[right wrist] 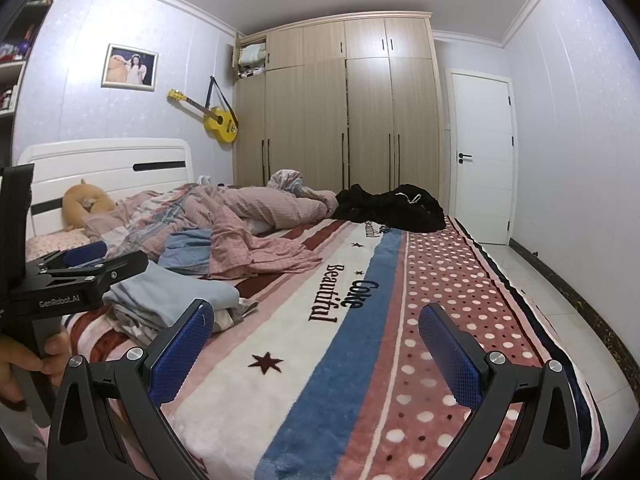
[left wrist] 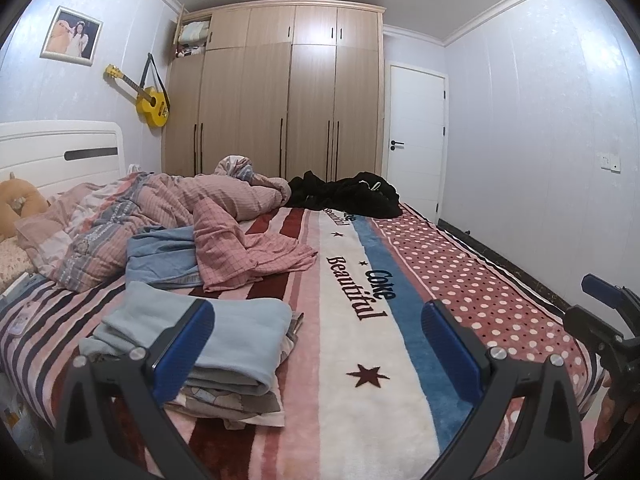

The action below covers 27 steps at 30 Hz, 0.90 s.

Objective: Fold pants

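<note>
Pants — most likely the black heap at the far end of the bed, though whether it is pants cannot be told at this range. Left wrist view: the left gripper hovers over the striped fleece blanket, its jaws wide and holding nothing. Under its left blue pad lies a stack of folded clothes, light blue on top. Beyond it are a loose blue garment and a rumpled pink checked duvet. The right gripper shows at the right edge; its jaws cannot be judged from here.

Right wrist view: the right gripper is also above the blanket, jaws wide and empty. The left gripper and the hand carrying it appear at the left, beside the folded stack. The black heap lies well apart from both grippers, crumpled and untouched.

Judged progress — some items are already folded and stacked; the black heap is not yet fetched, spread or folded, so that garment's whole sequence remains.
</note>
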{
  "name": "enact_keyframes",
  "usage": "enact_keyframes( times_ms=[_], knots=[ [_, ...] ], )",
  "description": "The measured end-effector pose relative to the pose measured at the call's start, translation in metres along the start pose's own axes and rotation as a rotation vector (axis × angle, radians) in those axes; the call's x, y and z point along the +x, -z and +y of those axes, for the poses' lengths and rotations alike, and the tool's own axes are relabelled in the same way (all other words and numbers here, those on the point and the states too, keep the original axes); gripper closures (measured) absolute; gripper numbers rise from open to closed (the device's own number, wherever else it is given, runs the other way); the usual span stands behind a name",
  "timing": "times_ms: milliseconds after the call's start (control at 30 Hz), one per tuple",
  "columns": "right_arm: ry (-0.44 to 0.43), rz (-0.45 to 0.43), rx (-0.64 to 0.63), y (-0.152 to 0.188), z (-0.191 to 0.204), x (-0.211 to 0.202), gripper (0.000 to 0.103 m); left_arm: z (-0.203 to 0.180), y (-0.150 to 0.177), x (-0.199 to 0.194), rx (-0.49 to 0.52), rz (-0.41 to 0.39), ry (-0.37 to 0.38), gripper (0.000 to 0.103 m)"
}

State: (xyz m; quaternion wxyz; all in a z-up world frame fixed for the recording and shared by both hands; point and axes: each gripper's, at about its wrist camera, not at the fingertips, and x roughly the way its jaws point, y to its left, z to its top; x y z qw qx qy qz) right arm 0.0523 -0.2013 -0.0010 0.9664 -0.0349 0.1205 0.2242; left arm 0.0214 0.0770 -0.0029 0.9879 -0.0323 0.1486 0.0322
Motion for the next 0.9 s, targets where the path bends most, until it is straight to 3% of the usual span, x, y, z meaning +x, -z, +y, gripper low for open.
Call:
enact_keyframes(
  times_ms=[900],
  knots=[
    [-0.002, 0.001, 0.001, -0.0005, -0.0026, 0.0007, 0.001, 0.0013, 0.0001, -0.002, -0.009, -0.005, -0.001, 0.001]
  ],
)
